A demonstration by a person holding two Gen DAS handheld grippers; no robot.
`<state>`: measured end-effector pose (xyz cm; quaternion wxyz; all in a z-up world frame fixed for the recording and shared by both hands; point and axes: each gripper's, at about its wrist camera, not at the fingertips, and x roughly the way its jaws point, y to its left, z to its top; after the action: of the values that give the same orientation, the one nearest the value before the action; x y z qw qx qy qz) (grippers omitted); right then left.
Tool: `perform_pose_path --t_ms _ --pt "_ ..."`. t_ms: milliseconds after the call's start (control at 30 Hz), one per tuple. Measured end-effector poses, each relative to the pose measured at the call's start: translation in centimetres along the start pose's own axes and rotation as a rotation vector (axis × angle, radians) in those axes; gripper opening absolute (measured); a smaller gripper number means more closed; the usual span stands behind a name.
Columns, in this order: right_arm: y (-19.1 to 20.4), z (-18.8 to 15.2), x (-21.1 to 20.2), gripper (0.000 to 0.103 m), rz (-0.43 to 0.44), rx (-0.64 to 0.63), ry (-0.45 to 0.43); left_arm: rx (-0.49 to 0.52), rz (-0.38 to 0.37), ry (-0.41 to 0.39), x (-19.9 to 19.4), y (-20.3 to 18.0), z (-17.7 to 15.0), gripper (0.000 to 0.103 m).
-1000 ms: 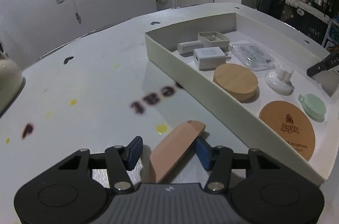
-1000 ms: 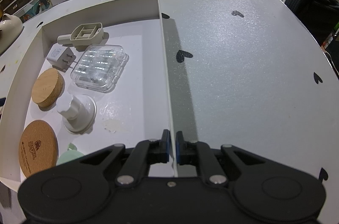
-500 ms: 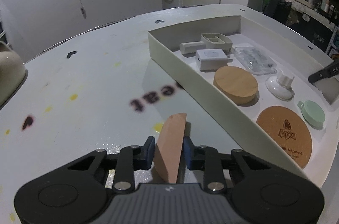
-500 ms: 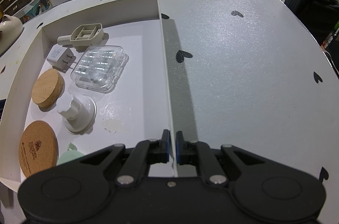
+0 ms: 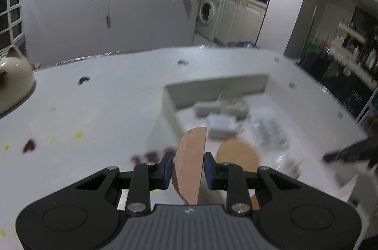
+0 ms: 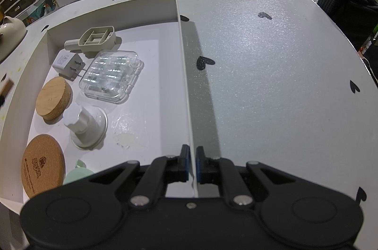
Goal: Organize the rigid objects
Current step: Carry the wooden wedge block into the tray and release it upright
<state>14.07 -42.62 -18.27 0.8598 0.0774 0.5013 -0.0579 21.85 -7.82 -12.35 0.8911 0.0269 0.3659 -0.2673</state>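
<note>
My left gripper (image 5: 186, 167) is shut on a flat tan wooden piece (image 5: 190, 160) and holds it upright, lifted above the white table near the left wall of the white tray (image 5: 212, 84). The left wrist view is motion-blurred. My right gripper (image 6: 191, 163) is shut on the tray's right wall (image 6: 186, 75). In the tray lie a beige scoop (image 6: 94, 38), a white charger (image 6: 67, 63), a clear plastic case (image 6: 112, 76), a wooden lid (image 6: 53, 97), a white suction knob (image 6: 86, 123), a cork coaster (image 6: 42, 165) and a mint green cap (image 6: 75, 175).
A cream cat-shaped pot (image 5: 11, 79) stands at the table's far left edge. Black heart marks and yellow spots dot the white table (image 6: 271, 75). A dark chair back (image 6: 342, 6) stands past the right edge. A washing machine (image 5: 209, 13) is in the background.
My left gripper closed on the wooden piece, turned it on edge and lifted it up and toward the tray. My right gripper kept its hold on the tray wall.
</note>
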Motion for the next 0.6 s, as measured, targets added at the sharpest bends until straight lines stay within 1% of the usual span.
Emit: perform_pose_path --t_ms 133,267,467,600 --pt "0.0 0.1 0.0 0.007 0.004 0.0 0.004 -0.004 -0.055 -0.007 0.6 -2.6 1.9 0.029" --pt "0.0 0.1 0.0 0.007 0.004 -0.001 0.003 0.003 -0.108 0.022 2.3 -5.6 3.2 0.029" --pt "-0.1 0.0 0.1 0.007 0.01 -0.001 0.0 -0.009 -0.217 0.115 5.6 -10.7 4.3 0.029" --pt "-0.1 0.0 0.1 0.007 0.01 -0.002 0.0 -0.026 -0.255 0.202 8.1 -13.6 4.1 0.029"
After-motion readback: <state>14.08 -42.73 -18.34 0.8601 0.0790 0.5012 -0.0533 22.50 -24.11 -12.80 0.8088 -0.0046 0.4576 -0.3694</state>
